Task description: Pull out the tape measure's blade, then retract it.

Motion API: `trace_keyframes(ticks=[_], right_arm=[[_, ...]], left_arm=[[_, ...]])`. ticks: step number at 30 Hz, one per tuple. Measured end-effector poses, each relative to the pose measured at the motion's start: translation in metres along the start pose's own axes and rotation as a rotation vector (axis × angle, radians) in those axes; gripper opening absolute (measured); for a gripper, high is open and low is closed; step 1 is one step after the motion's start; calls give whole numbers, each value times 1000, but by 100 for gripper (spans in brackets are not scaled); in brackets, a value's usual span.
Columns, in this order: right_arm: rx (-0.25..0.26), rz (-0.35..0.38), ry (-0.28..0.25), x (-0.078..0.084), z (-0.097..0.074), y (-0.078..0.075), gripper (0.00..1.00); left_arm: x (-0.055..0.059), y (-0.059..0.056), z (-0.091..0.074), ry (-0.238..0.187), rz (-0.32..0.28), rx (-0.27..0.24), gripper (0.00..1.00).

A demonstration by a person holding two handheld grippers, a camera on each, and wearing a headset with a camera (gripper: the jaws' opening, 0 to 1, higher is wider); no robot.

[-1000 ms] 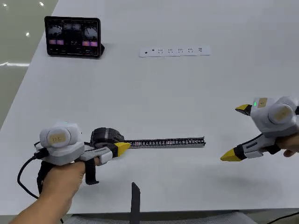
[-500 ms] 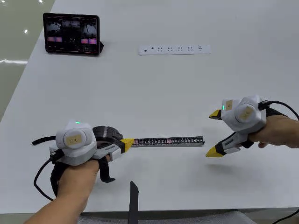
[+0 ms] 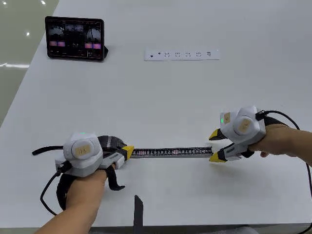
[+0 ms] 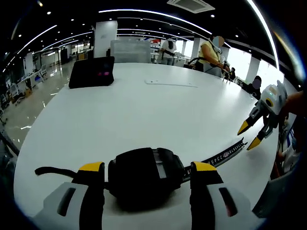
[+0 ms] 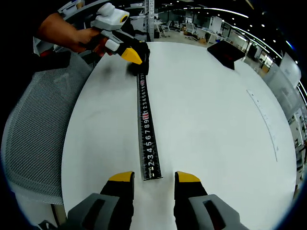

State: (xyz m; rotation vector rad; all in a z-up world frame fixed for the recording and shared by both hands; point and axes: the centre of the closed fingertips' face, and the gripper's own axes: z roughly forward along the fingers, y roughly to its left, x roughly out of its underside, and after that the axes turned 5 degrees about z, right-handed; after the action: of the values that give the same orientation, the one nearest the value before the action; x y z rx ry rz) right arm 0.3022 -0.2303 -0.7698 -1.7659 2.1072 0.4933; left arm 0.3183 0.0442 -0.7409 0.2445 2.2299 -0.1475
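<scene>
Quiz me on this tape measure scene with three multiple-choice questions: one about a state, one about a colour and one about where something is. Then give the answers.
1. What is the left tool doing?
A) shut on the tape measure case
B) hanging open above it
C) lying unheld

2. What colour are the jaw tips of both tools?
A) red
B) yellow
C) green

3. Where is the free end of the blade?
A) wound into the case
B) at the jaw tips of the right tool
C) clamped in the left tool

Answers:
1 A: in the left gripper view its jaws sit against both sides of the black case.
2 B: the tips show yellow in all three views.
3 B: in the right gripper view the numbered end lies between the open jaws, with a gap on each side.
</scene>
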Motion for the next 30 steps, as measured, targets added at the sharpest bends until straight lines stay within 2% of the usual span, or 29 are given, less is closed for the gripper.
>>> trace_keyframes(ticks=[2,6,10,12,18,22,30], right_arm=[[-3,-3,1,0,2,0,26],[-13,-19,18,0,6,2,23],[-25,-21,40,4,10,5,18],[-26,-23,46,6,10,5,17],[-17,-23,44,5,9,1,13],[-15,-22,53,5,9,0,12],[2,6,61,5,9,0,12]], left_arm=[[1,1,0,1,-4,0,65],[1,1,1,-1,6,5,64],[0,-1,2,-11,46,-2,63],[1,-4,2,1,34,15,61],[2,-1,4,28,37,19,61],[3,-1,4,22,40,36,61],[4,-2,3,46,81,71,60]])
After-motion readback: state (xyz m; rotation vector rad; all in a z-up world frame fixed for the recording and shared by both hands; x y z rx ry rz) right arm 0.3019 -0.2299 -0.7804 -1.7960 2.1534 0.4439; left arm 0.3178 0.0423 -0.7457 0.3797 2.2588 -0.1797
